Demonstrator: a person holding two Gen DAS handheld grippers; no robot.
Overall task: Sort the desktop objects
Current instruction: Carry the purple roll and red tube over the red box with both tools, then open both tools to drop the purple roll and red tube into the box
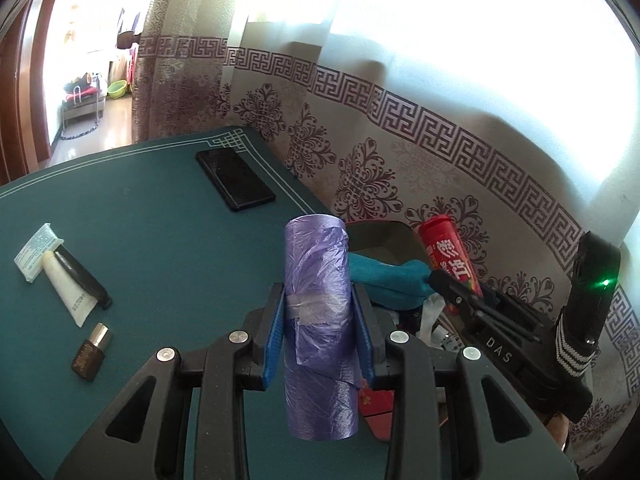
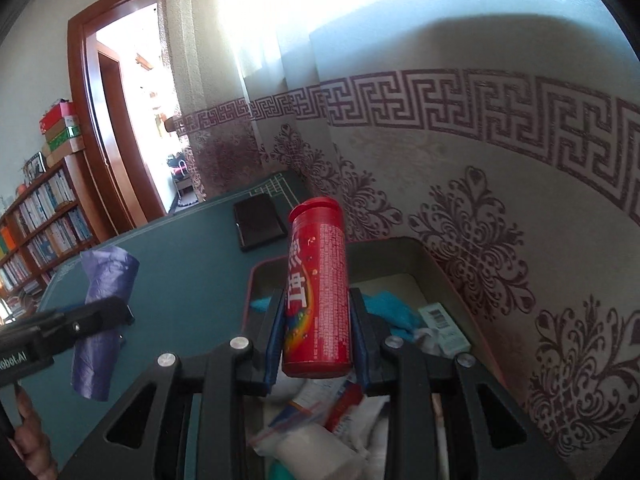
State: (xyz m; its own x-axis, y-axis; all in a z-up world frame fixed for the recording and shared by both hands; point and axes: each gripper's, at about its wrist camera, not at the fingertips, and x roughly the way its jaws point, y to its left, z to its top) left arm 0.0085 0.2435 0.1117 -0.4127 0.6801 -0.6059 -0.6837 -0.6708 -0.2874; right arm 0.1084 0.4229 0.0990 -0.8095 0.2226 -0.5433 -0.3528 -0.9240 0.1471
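Observation:
My left gripper (image 1: 319, 332) is shut on a purple roll of plastic bags (image 1: 318, 280), held upright above the green table mat (image 1: 160, 240). My right gripper (image 2: 316, 340) is shut on a red candy tube (image 2: 316, 280), held upright over an open storage box (image 2: 436, 264) full of small items. The right gripper (image 1: 452, 292) and tube (image 1: 448, 256) show in the left wrist view. The left gripper (image 2: 100, 316) and roll (image 2: 102, 292) show in the right wrist view, left of the box.
On the mat lie a black phone (image 1: 234, 178), a white tube (image 1: 68, 288), a black pen-like stick (image 1: 82, 276), a white leaflet (image 1: 36, 250) and a small brown bottle (image 1: 90, 354). A teal cloth (image 1: 388, 280) lies in the box. A patterned curtain (image 1: 400, 152) hangs behind.

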